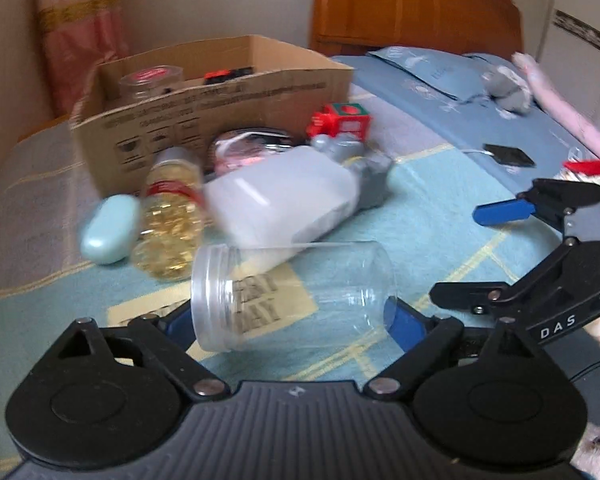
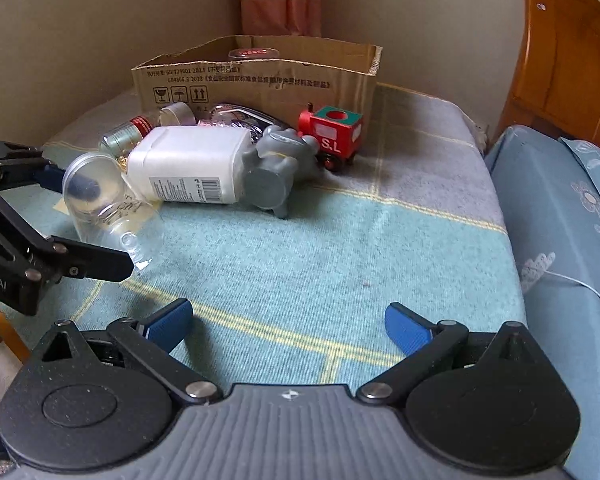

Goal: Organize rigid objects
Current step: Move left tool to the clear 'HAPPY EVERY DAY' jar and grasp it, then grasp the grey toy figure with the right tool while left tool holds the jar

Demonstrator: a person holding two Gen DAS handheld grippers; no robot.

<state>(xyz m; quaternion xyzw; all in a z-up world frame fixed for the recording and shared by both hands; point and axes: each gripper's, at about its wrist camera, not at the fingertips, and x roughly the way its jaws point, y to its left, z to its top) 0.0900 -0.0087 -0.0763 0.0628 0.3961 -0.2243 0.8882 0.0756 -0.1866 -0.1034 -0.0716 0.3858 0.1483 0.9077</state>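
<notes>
Blanketed bed point(image 2: 340, 248), cardboard box point(image 2: 260, 80) far. Clear jar point(image 1: 292, 292) lying between left gripper point(image 1: 296, 320) pads, pinched or not: cannot tell. White bottle point(image 2: 188, 164), grey figure point(image 2: 276, 164), toy train point(image 2: 332, 136) crowding behind. Right gripper point(image 2: 288, 324) spread, empty.

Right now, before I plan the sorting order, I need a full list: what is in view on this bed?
cardboard box: one, brown, at the far end of the blanket, a red-lidded jar inside
clear jar: one, transparent, lidless, lying on its side between the left gripper's fingers
white bottle: one, white, lying beside the clear jar
capsule bottle: one, clear with yellow capsules, tipped over before the box
grey figurine: one, grey, against the white bottle
toy train: one, red and green, right of the figurine
oval case: one, pale blue, left of the capsule bottle
blanket: one, teal and grey checked
left gripper: blue pads around the clear jar
right gripper: blue pads apart, nothing between
</notes>
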